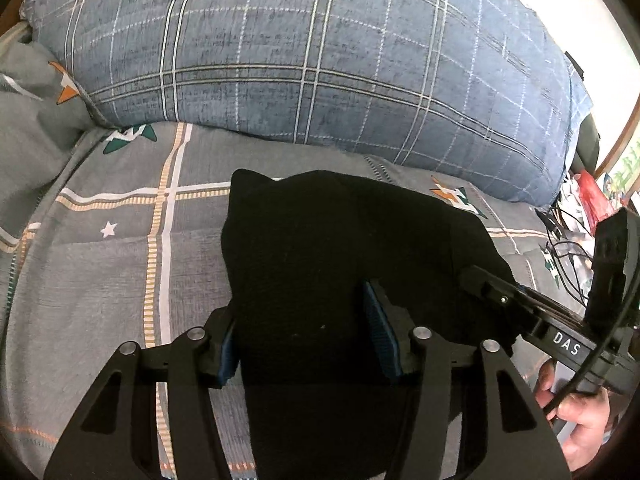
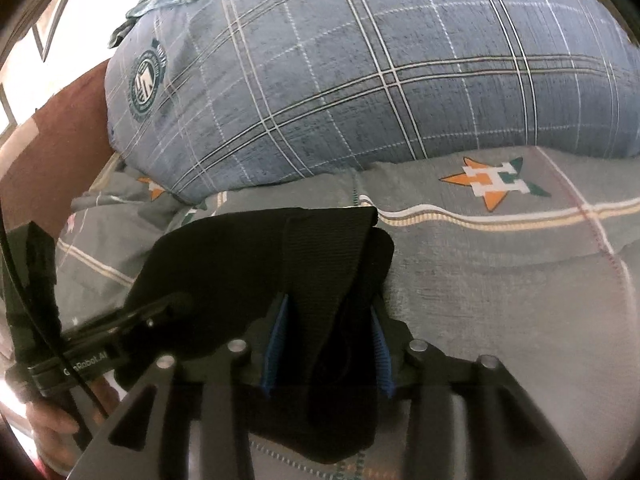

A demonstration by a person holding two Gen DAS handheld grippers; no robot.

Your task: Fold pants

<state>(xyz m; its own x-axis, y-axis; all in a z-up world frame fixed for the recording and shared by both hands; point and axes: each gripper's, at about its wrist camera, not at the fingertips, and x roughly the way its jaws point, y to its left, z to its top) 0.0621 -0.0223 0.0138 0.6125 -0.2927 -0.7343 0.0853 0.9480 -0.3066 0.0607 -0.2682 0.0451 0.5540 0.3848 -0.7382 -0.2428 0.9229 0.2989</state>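
Observation:
The black pants [image 1: 340, 248] lie folded into a compact bundle on the grey patterned bedsheet [image 1: 100, 272]. My left gripper [image 1: 308, 336] has its blue-padded fingers wide apart with the near edge of the bundle between them. My right gripper [image 2: 326, 344] also has its fingers apart around the pants [image 2: 280, 264], where a ribbed waistband strip runs down between the pads. Each gripper shows at the side of the other's view, the right one [image 1: 492, 288] touching the bundle's right edge, the left one [image 2: 160, 312] at its left edge.
A large blue plaid pillow [image 1: 320, 60] lies just behind the pants across the bed. Cables and clutter [image 1: 576, 216] sit off the bed's right side. A brown headboard or wall [image 2: 52, 128] is at the left.

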